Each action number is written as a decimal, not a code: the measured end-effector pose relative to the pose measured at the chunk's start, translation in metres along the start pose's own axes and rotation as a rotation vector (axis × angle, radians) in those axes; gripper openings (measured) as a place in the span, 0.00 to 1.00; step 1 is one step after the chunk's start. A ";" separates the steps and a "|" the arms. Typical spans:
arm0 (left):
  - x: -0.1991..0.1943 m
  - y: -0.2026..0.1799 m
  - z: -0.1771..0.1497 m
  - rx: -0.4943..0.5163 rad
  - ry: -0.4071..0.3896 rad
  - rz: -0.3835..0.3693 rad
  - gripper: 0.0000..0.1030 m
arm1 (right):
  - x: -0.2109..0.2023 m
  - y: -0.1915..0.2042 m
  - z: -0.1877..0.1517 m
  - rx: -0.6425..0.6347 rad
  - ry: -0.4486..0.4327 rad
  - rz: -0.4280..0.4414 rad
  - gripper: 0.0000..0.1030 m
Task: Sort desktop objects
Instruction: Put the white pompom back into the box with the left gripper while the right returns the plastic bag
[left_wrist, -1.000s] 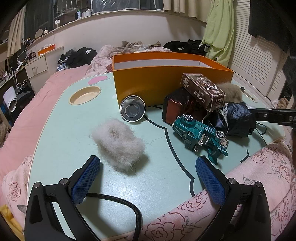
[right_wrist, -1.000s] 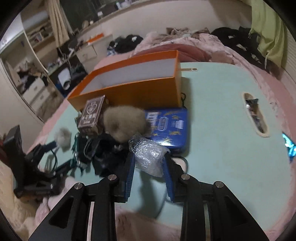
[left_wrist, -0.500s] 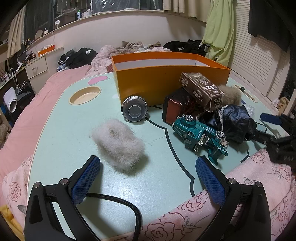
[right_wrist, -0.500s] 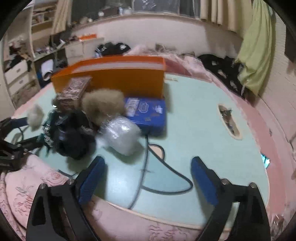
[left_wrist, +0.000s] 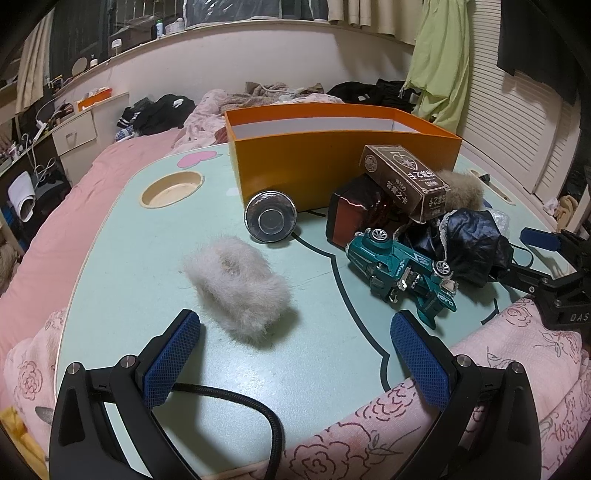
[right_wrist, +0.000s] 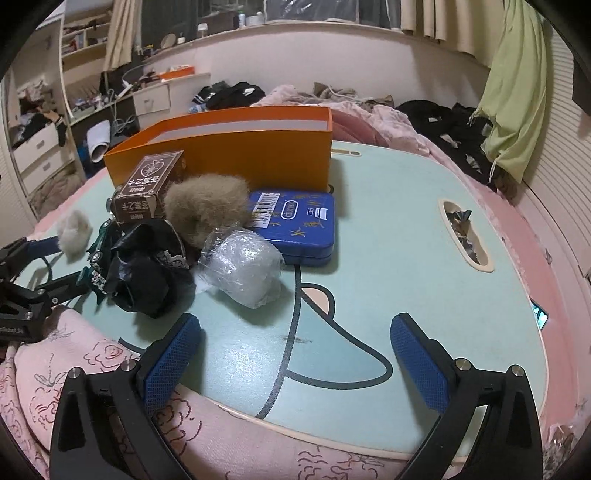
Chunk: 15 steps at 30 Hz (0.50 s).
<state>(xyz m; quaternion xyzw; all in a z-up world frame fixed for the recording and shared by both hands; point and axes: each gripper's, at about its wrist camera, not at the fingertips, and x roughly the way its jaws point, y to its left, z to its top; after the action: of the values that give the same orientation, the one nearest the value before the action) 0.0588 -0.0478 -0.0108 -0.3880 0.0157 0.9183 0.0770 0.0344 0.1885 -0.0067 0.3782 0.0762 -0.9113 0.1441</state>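
The clear plastic bundle (right_wrist: 242, 271), which was clamped between the pads of the right tool (right_wrist: 295, 360) a second ago, has been released and now lies on the desk (right_wrist: 388, 266) ahead of the left pad, against the black fabric (right_wrist: 147, 273) and just beside the blue tin (right_wrist: 295, 225). The jaws have been spread wide and are opening, with nothing between them. The right tool has been drawn back and is seen lower at the right edge of the left wrist view (left_wrist: 535, 240).
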 end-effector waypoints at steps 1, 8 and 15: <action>0.000 0.000 0.000 -0.003 -0.001 0.003 1.00 | -0.001 0.002 0.000 0.000 -0.001 0.000 1.00; 0.002 0.000 -0.001 -0.010 -0.002 0.011 1.00 | -0.003 0.005 0.001 0.000 -0.001 0.000 1.00; -0.006 0.006 -0.004 -0.084 -0.044 0.030 1.00 | -0.003 0.004 0.000 0.000 -0.001 0.000 1.00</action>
<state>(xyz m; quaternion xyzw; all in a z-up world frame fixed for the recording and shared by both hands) 0.0647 -0.0552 -0.0100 -0.3705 -0.0188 0.9274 0.0474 0.0375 0.1849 -0.0043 0.3777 0.0758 -0.9115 0.1442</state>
